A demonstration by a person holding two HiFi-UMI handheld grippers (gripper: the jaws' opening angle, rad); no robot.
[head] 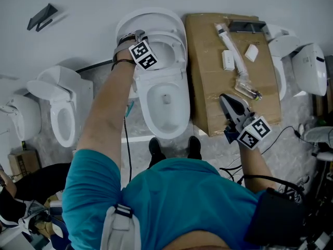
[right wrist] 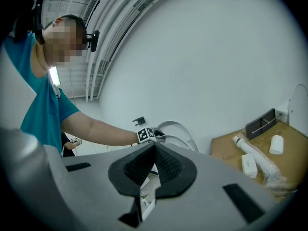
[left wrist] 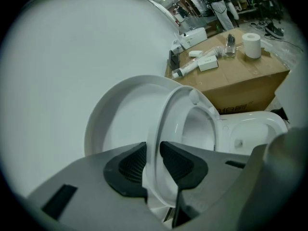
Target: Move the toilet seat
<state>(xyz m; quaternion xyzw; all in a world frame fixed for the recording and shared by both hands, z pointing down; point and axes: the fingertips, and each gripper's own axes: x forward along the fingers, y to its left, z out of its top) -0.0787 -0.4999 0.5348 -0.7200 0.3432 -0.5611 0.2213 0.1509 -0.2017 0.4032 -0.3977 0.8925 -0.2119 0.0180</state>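
A white toilet (head: 165, 105) stands against the wall with its lid (head: 151, 17) upright. The seat ring (head: 176, 50) is lifted partway off the bowl. My left gripper (head: 139, 34) reaches in from the left and is shut on the ring's rim. In the left gripper view the two dark pads (left wrist: 130, 165) press the thin white seat ring (left wrist: 185, 121) from both sides, with the lid (left wrist: 120, 114) behind and the bowl (left wrist: 250, 134) to the right. My right gripper (head: 223, 99) hovers over the cardboard box, jaws shut (right wrist: 154, 150) with nothing between them.
A cardboard box (head: 205, 92) stands right of the toilet with a tube, small white boxes and a bottle on top. More toilets stand at the left (head: 62, 113) and right (head: 307, 66). Cables lie on the floor at the lower right (head: 291, 134). The person's shoes are at the bowl's front.
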